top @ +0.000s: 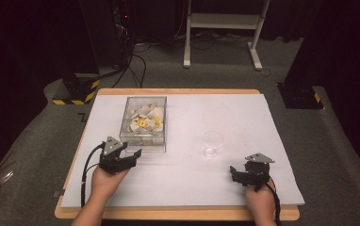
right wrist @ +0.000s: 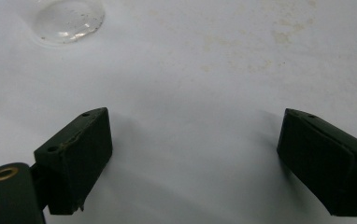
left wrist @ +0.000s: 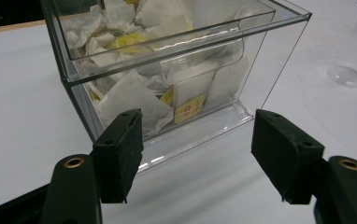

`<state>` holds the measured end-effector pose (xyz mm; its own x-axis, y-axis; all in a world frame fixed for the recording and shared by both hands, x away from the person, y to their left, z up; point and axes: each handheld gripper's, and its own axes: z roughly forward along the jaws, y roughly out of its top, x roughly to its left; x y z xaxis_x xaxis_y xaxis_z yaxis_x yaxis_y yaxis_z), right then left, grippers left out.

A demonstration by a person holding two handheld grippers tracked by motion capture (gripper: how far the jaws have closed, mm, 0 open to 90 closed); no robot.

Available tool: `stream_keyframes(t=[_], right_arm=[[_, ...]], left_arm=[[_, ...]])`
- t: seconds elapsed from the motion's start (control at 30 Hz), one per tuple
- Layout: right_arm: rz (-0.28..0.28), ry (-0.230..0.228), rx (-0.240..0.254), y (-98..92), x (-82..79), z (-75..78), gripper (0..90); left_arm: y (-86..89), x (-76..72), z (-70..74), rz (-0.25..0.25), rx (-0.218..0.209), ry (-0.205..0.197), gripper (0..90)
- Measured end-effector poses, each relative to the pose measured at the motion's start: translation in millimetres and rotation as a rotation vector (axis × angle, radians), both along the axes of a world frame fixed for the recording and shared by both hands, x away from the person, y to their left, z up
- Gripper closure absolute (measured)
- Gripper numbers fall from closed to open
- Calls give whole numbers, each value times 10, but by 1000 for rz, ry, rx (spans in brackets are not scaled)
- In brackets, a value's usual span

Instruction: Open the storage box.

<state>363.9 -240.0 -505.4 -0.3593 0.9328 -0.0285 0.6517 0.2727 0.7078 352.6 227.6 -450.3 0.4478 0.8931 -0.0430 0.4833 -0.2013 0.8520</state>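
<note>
**Near the left edge: approach to the box**

Near the mat's left edge, the left gripper stands open, empty, facing the box of sachets. Advance level, squarely, toward the front slot. Right gripper, near the front right corner, is open and idle beside the glass.

Box w/ packets left of glass, on table.

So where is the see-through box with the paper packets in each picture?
High view: the clear box sits on the white table's left half, just beyond the left claw.
Left gripper view: it takes up the top middle, right ahead of the open jaws.
Right gripper view: not in it.
Shared landmark: the empty glass, at the left gripper view's right edge and the right gripper view's top left.
</note>
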Motion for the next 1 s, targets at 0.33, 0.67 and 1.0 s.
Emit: stream_keyframes(t=[0.33,0.67,1.0], right_arm=[[0,0,0,-1,1,1,99],[0,0,-1,0,0,1,100],[0,1,-1,2,-2,2,100]], left_arm=[[-26,64,17,1,-9,3,343],[-47,117,13,-3,16,2,337],[-79,186,2,-6,10,-5,334]])
